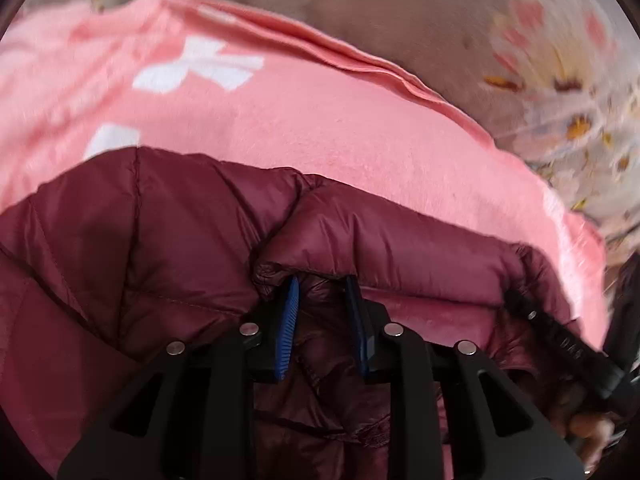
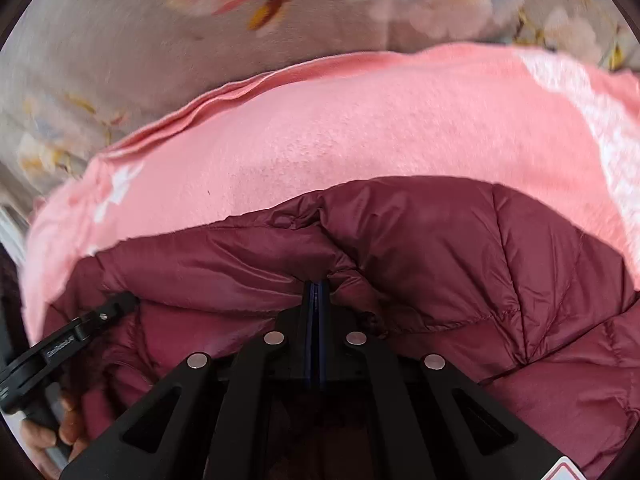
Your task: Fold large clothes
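left tool point(image 1: 322, 280) seen nearest, blue pads point(image 1: 290, 320) set narrow with a bunched fold of the maroon puffer jacket point(image 1: 160, 240) between them, pads apparently pressing the cloth. right tool point(image 2: 317, 284) pinched fully together on the jacket's folded edge, blue pads meeting with only thin fabric caught at the tips. each tool visible at the margin of the other's view, gripping the same long edge some way apart, a hand point(image 2: 48, 436) showing on the left tool's handle.

judged the step: carrying the gripped edge over and laying it down to make a fold. best done by keeping both tools level with each other so the edge stayed straight, and keeping mild tension between them so the padded cloth did not sag in the middle. worth checking the left grip, since slippery quilted shell could slide out of a loose pinch; firmer hold advised before any pull. lowering evenly, then letting go only once the edge rested flat, judged safest.

beyond the tools, jacket lying on a pink blanket point(image 1: 340, 128) with white shapes point(image 1: 200, 66), its stitched border point(image 1: 360, 60) toward the far side. furthest off, a floral bedsheet point(image 1: 560, 100), blurred. risk judged: dragging the blanket along with the jacket.
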A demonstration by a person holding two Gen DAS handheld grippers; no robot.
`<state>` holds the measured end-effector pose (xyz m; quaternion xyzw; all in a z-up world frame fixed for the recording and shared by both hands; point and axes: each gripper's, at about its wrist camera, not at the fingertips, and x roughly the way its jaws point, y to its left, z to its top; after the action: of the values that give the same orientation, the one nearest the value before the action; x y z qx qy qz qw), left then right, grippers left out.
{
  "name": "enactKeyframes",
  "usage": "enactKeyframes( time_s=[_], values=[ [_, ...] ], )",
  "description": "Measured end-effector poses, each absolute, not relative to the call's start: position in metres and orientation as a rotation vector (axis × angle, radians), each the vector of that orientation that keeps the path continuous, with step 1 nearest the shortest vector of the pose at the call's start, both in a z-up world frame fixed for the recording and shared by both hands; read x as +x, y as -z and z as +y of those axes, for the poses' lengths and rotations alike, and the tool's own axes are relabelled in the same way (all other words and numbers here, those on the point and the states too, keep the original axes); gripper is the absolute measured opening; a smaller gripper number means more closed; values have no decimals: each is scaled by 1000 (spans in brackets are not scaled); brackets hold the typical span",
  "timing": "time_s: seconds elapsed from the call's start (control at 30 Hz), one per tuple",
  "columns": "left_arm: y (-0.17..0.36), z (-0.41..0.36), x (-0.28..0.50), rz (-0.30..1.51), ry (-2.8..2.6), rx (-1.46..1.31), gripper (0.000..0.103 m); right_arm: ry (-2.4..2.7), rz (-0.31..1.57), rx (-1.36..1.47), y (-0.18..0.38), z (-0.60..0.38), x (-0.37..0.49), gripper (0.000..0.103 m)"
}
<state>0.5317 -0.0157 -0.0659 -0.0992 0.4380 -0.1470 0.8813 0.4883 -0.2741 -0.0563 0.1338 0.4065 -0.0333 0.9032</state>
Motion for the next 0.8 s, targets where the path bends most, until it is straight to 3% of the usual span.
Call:
enactKeyframes(
  time_s=[0.43, 0.8],
  values=[
    [68, -44, 530, 854, 204, -1, 24, 195, 836, 18, 55, -242, 493, 0],
    [66, -51, 526, 834, 164, 54, 25, 128, 781, 188, 44, -264, 473, 4]
  ],
)
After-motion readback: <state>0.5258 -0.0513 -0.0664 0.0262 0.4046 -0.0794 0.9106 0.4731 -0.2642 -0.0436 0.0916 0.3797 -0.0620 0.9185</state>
